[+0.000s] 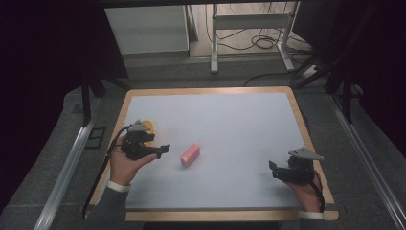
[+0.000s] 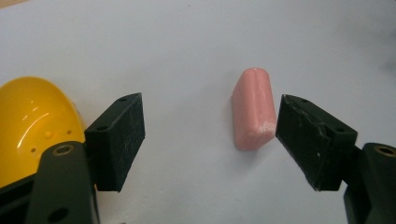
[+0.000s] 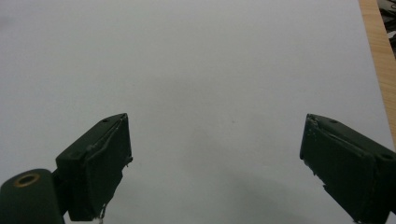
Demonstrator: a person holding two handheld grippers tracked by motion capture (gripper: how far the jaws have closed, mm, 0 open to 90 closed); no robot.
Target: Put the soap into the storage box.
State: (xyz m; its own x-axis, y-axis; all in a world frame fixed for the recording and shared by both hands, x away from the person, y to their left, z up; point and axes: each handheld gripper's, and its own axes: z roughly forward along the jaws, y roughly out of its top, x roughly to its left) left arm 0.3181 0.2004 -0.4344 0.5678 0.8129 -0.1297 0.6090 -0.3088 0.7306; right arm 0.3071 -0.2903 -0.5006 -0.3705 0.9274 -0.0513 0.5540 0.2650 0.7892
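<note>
High view: a white-topped table (image 1: 230, 143) with a wooden rim stands before the person. The left gripper (image 1: 163, 149) is held over the left part of the top, its black jaws pointing toward the table's middle. Just ahead of them a pink block (image 1: 190, 155) lies flat on the white surface, a small gap between it and the jaw tips. A yellow rounded object (image 1: 149, 126) shows behind the left gripper, mostly hidden by it. The right gripper (image 1: 274, 168) is held near the right front corner, well apart from the block, jaws pointing left.

Left gripper view: the left gripper (image 2: 210, 135) has its jaws spread wide and holds nothing. The pink block (image 2: 252, 108) lies on the table just inside the right-hand jaw, close to it; I cannot tell whether they touch. The yellow object (image 2: 30, 123), smooth and glossy, sits just beside the left-hand jaw on its outer side.

Right gripper view: the right gripper (image 3: 215, 158) has its jaws set wide apart over bare white tabletop, with nothing between them. The wooden rim (image 3: 378, 56) runs along the upper right.
</note>
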